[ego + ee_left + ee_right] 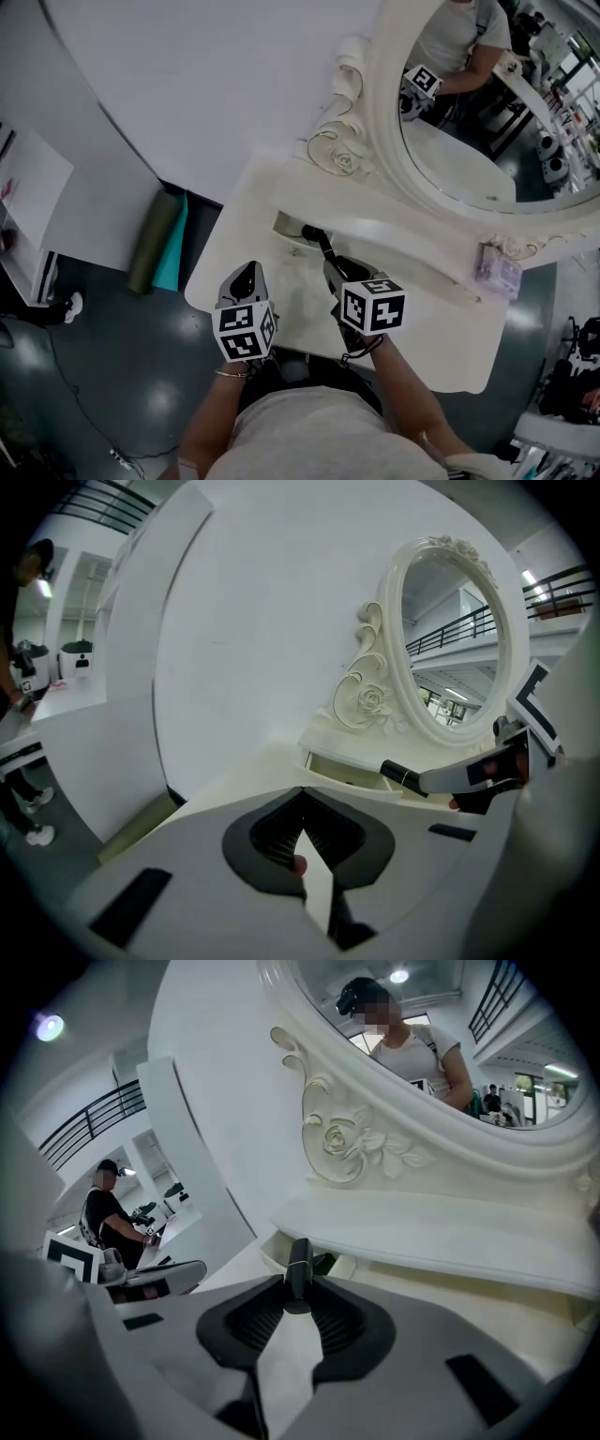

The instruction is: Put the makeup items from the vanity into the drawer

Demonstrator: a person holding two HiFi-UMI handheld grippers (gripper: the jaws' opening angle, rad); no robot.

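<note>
left gripper (pixel 302 803): pressed together, empty | right gripper (pixel 298 1286): pinching dark tube (pixel 298 1262), tube pointing 11 o'clock at open drawer (pixel 342 768)

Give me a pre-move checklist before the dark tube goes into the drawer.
1. Right hand-held gripper clamped on the dark tube: ok.
2. Drawer open: ok.
3. Tube tip fully over the drawer opening: cannot tell.
4. Left hand-held gripper shut, empty and clear of the drawer: ok.
5. Vanity cleared of items: not ok, a small clear box sits on the shelf below the mirror.
</note>
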